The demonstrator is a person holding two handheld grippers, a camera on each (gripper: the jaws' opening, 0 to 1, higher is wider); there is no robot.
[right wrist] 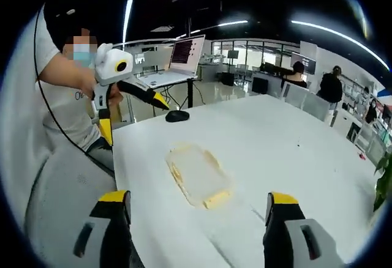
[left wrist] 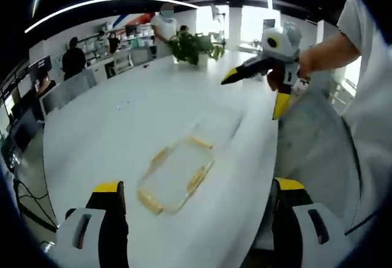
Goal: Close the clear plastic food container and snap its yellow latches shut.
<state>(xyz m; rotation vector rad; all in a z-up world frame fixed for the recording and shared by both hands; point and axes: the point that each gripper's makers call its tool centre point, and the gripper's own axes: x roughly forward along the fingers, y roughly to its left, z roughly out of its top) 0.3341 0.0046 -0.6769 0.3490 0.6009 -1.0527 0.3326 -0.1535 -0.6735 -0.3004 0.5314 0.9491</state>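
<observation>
since the clear container lies flat on the white counter near its edge, yellow latches apparently unsnapped, both wide-open grippers, left and right, held above it, should descend squarely onto opposite latches.

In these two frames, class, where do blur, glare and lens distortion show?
Left gripper view: the clear food container is smeared by motion blur, windows behind the potted plant blow out white, and the ceiling light bows. Right gripper view: the container is sharper; the white table edge curves from fisheye.
</observation>
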